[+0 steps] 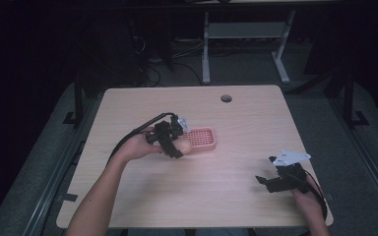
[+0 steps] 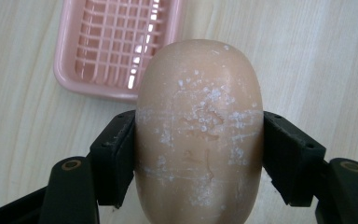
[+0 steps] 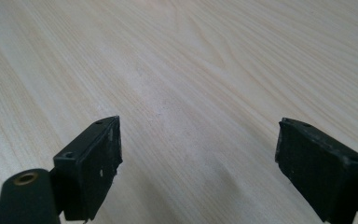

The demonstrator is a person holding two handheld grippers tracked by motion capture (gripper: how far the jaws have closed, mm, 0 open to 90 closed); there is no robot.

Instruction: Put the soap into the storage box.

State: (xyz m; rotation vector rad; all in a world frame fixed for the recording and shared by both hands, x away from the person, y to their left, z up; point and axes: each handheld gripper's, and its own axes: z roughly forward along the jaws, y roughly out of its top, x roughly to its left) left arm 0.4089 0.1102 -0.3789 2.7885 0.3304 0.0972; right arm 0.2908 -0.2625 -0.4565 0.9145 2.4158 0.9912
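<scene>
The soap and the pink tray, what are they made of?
The soap looks like a waxy, matte tan bar; white scuffs and flakes mark it. The tray is probably glossy moulded plastic, with shiny highlights on its grid.

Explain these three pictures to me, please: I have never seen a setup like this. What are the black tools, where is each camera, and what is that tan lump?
No robot arm is here: a person at a wooden table holds a black two-fingered gripper in each hand. The wide picture comes from a fixed camera above the person's side, looking forward and down. The other two come from cameras riding on the grippers, looking along their fingers.

The left gripper is shut on a tan oval bar of soap, dusted with white flecks, one finger pressed against each side. Just beyond it lies a pink slotted soap dish, which looks empty.

The right gripper is open over bare wood near the table's right front corner, holding nothing.
</scene>
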